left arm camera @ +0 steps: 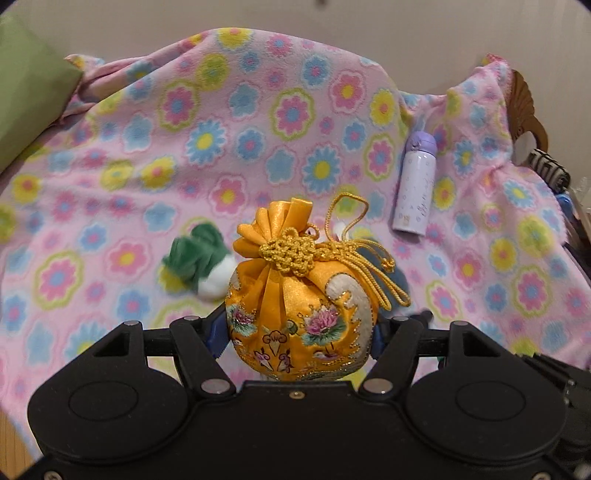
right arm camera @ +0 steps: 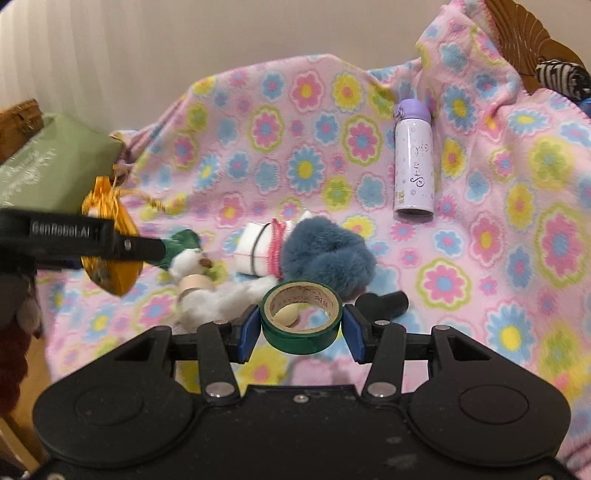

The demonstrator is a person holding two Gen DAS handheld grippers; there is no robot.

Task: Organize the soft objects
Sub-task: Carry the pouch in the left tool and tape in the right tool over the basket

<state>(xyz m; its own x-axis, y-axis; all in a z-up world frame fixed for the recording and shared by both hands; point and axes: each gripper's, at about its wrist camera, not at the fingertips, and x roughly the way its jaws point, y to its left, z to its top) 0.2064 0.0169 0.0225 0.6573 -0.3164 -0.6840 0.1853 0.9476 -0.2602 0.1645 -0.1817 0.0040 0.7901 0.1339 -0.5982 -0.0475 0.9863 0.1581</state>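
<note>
Flowered fleece blanket over surface, pale wall behind; left claw clenched on pouch, right claw apparently gripping tape roll.

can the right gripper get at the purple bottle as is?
Probably not: the right gripper is shut on the green tape roll, so it is occupied. The path itself looks free, with only floral blanket before the purple bottle.
</note>
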